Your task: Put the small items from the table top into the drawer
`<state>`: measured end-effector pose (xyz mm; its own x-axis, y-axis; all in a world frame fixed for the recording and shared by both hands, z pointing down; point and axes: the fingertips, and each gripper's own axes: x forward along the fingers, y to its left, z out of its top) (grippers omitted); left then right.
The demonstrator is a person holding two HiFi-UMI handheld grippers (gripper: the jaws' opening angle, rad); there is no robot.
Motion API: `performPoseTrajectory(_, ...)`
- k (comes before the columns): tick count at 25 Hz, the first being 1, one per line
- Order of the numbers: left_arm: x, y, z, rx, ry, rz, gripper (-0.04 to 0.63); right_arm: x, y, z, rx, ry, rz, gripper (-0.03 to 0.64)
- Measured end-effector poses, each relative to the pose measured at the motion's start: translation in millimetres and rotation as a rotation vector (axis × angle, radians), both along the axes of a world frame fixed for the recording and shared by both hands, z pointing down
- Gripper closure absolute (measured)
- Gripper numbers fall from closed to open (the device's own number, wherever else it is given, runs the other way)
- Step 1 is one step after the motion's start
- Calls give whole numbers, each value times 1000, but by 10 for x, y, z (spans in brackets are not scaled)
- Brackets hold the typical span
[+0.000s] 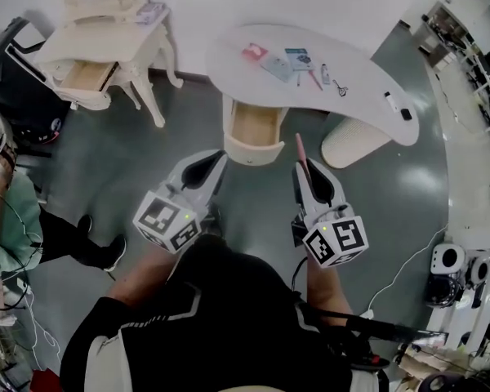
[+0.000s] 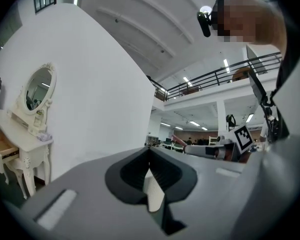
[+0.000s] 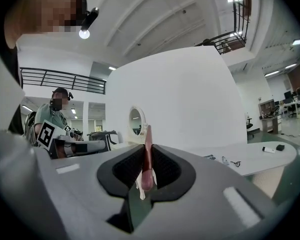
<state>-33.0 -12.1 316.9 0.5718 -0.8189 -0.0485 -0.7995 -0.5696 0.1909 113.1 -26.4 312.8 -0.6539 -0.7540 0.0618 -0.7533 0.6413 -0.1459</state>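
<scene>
Right hand-held gripper pinches one pink pen; left hand-held gripper closed.

Smooth white table top, pale wood-lined drawer, glossy grey floor

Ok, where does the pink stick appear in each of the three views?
Head view: pink stick, centre, held by the right gripper.
Left gripper view: small, right of centre.
Right gripper view: centre, between the jaws.
Shared landmark: the white dressing table.

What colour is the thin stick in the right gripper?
Pinkish red; the thin stick shows best in right gripper view.
</scene>
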Motion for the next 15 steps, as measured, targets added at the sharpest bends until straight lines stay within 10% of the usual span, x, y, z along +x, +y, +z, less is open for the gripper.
performPoseTrajectory(15, -615, -1455, 8, -11, 49, 45, 595, -664, -1548, 161, -66, 89, -16, 568)
